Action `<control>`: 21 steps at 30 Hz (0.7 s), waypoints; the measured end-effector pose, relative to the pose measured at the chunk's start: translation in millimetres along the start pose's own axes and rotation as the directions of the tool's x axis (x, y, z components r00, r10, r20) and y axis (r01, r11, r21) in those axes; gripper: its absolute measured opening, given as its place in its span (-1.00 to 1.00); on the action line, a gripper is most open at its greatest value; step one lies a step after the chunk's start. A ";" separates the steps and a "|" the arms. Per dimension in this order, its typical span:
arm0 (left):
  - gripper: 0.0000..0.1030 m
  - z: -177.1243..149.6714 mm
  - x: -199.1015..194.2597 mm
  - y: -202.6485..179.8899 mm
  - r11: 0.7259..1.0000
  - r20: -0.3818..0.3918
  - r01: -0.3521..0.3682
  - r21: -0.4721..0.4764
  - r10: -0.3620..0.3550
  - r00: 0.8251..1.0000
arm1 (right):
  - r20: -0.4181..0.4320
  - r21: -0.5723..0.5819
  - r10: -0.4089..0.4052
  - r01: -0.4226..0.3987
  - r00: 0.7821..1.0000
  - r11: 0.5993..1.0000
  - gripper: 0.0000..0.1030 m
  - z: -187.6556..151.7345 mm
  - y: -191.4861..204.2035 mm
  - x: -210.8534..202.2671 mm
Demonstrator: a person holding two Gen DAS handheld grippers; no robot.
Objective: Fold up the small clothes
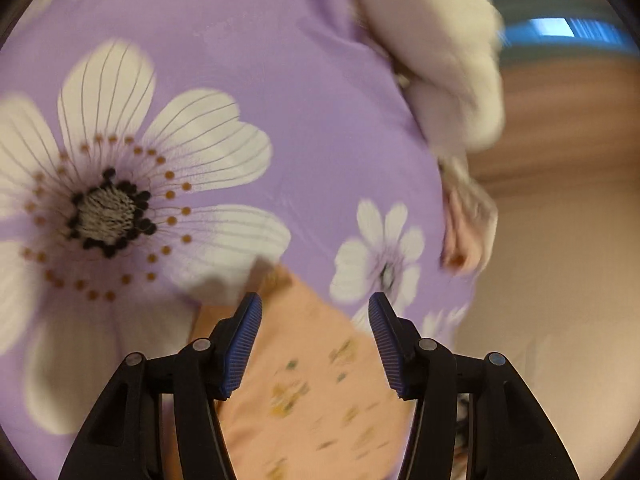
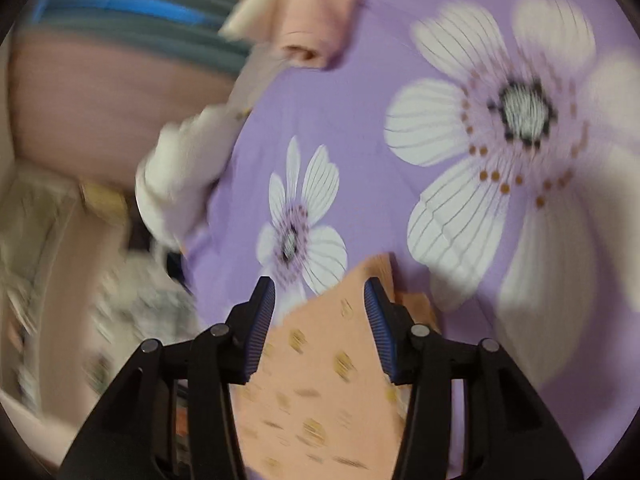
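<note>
A small peach garment with little yellow prints [image 1: 316,392] lies on a purple sheet with white flowers [image 1: 248,52]. My left gripper [image 1: 315,322] is open, its blue-padded fingers apart over the garment's upper edge. In the right wrist view the same peach garment [image 2: 320,380] lies between the open fingers of my right gripper [image 2: 320,308], with a corner pointing up past the right finger. Both views are motion-blurred.
A white fluffy garment [image 1: 444,56] and a pink rolled piece [image 1: 464,236] lie at the sheet's right edge; they show in the right wrist view as white [image 2: 180,176] and pink [image 2: 316,12]. Beyond the sheet's edge is beige floor [image 1: 560,272] and a blue-grey object [image 2: 132,20].
</note>
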State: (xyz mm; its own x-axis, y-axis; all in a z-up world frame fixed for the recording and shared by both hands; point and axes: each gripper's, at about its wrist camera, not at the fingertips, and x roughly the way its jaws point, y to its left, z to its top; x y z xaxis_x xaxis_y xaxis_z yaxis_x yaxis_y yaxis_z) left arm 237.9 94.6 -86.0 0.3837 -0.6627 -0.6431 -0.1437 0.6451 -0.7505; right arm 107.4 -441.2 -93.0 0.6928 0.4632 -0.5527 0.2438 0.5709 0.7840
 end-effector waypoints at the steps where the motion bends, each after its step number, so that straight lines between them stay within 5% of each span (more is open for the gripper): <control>1: 0.04 -9.8 -5.1 -8.6 0.997 -0.003 -0.023 0.071 0.023 1.000 | -0.007 -0.080 -0.037 0.037 0.999 0.996 -0.12 -7.4 9.1 -6.0; 4: 0.04 -41.0 -15.2 -28.2 0.969 0.001 -0.077 0.234 0.079 0.997 | 0.002 -0.308 -0.151 0.145 0.988 0.940 -0.38 -40.6 33.7 -23.8; 10: -0.01 -103.4 -26.4 -39.1 0.886 0.040 -0.165 0.433 0.164 0.986 | 0.032 -0.532 -0.275 0.250 0.961 0.809 -0.55 -104.2 56.0 -29.8; 13: -0.24 -128.9 -22.8 -39.0 0.851 0.043 -0.184 0.492 0.187 0.981 | 0.029 -0.584 -0.305 0.264 0.952 0.768 -0.64 -126.8 55.4 -24.8; 18: -0.27 -167.8 -14.3 -21.2 0.808 0.005 -0.207 0.552 0.244 0.970 | 0.008 -0.627 -0.362 0.287 0.932 0.725 -0.66 -159.5 50.1 -18.1; 21: -0.27 -177.3 -9.4 -5.1 0.822 -0.029 -0.215 0.527 0.270 0.962 | 0.000 -0.625 -0.419 0.327 0.908 0.709 -0.69 -170.6 37.3 -16.2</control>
State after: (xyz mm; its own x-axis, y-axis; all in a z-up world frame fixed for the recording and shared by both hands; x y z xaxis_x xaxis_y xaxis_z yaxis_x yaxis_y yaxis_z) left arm 73.3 30.0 -103.1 0.3044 -0.4744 -0.8260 0.2801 0.8734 -0.3983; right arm -10.5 -311.8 -103.1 0.5266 0.1813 -0.8306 -0.0247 0.9798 0.1983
